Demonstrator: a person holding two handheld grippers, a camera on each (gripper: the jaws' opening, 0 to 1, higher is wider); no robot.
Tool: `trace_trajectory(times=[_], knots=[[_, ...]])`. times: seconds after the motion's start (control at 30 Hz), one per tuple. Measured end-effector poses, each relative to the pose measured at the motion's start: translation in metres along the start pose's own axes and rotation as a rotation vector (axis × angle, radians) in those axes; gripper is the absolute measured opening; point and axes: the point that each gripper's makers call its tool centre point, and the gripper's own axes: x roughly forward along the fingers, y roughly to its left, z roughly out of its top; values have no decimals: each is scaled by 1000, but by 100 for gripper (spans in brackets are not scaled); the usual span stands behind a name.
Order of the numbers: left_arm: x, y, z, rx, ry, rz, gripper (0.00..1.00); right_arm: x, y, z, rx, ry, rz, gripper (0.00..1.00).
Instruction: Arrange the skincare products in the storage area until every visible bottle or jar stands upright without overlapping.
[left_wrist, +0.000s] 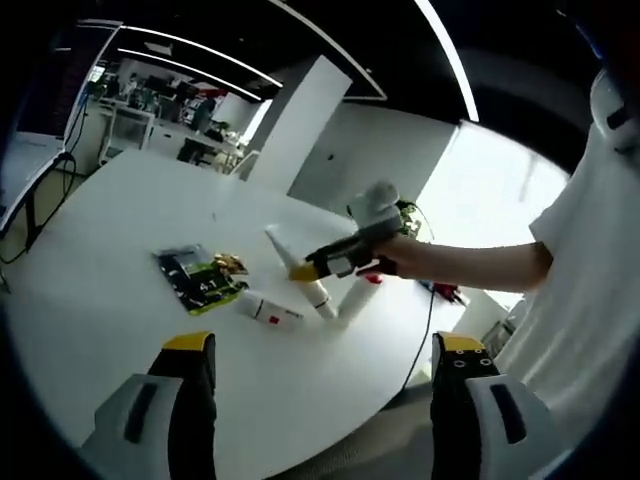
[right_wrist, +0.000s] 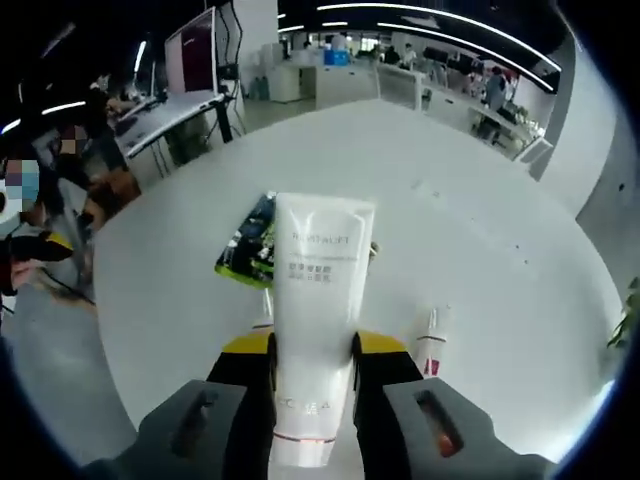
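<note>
A large white tube (right_wrist: 320, 270) with grey lettering stands between the jaws of my right gripper (right_wrist: 315, 345), which is shut on it above the white table (right_wrist: 470, 200). In the left gripper view that same right gripper (left_wrist: 335, 260) comes in from the right with the tube (left_wrist: 281, 245) slanting down toward the table. A small white tube with a red band (left_wrist: 268, 310) lies flat beside it, and another white tube with a red cap (left_wrist: 356, 298) leans just behind. My left gripper (left_wrist: 325, 345) hovers open nearer the table's edge, nothing between its jaws.
A green and black packet (left_wrist: 200, 280) lies on the table left of the tubes, also seen as the packet (right_wrist: 245, 250) behind the held tube. A small red-banded tube (right_wrist: 432, 345) lies right of my right gripper. A person's arm (left_wrist: 470, 262) reaches in from the right.
</note>
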Motion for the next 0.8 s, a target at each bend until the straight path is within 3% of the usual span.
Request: trace_trajectory(times=[0.5,0.8], knots=[[4,-32,8,23,1,-52,80,-62,37,28,36,-220,-1,28],[3,-43,18,41,-9,-69,80,-93,55,27,93,-308,-10,28]])
